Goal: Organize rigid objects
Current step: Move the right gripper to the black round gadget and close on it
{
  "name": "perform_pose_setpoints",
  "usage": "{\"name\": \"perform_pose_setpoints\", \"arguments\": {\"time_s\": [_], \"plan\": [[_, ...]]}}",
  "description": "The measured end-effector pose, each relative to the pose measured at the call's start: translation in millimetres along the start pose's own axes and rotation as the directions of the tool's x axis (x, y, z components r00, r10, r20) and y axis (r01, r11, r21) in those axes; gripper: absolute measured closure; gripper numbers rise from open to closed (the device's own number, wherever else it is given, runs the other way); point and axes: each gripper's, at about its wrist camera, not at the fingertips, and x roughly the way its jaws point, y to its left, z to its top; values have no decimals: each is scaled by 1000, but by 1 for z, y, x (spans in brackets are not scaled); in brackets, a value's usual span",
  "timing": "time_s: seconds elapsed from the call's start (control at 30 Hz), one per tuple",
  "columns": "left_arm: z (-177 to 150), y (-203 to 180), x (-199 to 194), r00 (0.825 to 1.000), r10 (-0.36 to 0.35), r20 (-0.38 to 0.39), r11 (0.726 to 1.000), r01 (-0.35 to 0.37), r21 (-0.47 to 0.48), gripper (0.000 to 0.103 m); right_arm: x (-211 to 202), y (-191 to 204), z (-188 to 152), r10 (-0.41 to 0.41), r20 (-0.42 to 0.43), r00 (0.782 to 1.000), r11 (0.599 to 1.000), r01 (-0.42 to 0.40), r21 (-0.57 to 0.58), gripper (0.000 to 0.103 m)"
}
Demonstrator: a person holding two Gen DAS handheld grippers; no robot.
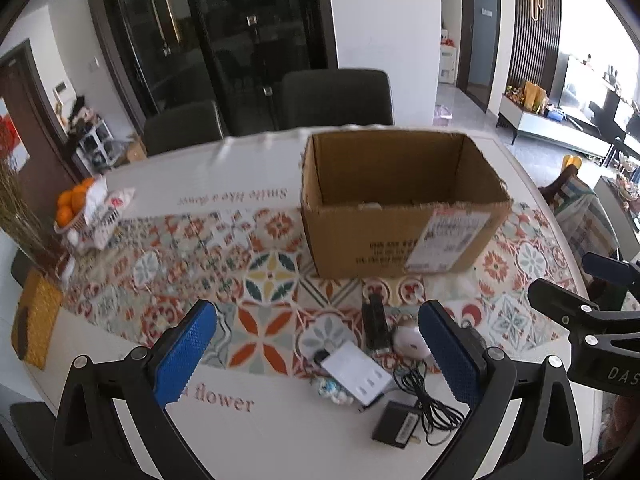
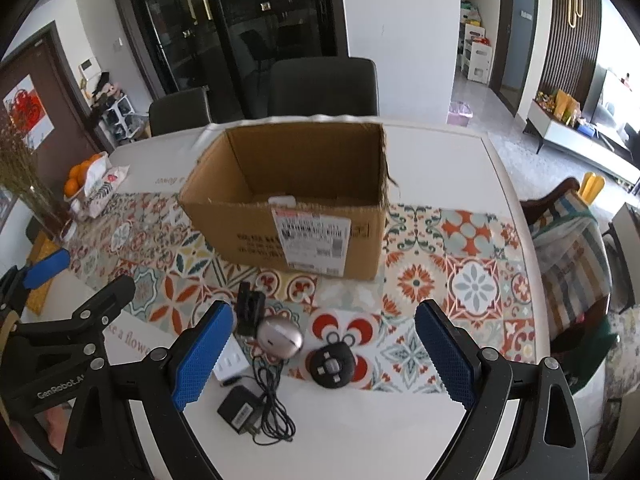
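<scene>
Both grippers, left gripper point(image 1: 318, 354) and right gripper point(image 2: 324, 354), gape empty. The round black remote point(image 2: 331, 366) lies near the cardboard box point(image 2: 296, 200); likely light, stiff, slick: pinch across its sides.

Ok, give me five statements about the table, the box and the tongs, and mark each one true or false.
1. The cardboard box stands open at the top. True.
2. The right tongs are clamped on the round black remote. False: their blue pads stand wide apart and the remote lies on the table between them, untouched.
3. The black power adapter lies on the table with its cord in a loose bundle beside it. True.
4. The silver mouse is inside the box. False: it lies on the patterned tablecloth in front of the box.
5. The left tongs are open and hold nothing. True.
</scene>
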Motion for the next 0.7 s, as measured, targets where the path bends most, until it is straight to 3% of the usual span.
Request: {"name": "perform_pose_setpoints", "arguments": {"time_s": [0.3,0.7], "plan": [[-24,-3,26,995,7,-100,1000,-8,-12,0,22,-4,-23,13,-59,998,1000,-13,14,10],[-49,-16,64,974,8,-228,1000,-5,11,0,61,-11,-51,27,-180,983,999,-21,34,11]]}}
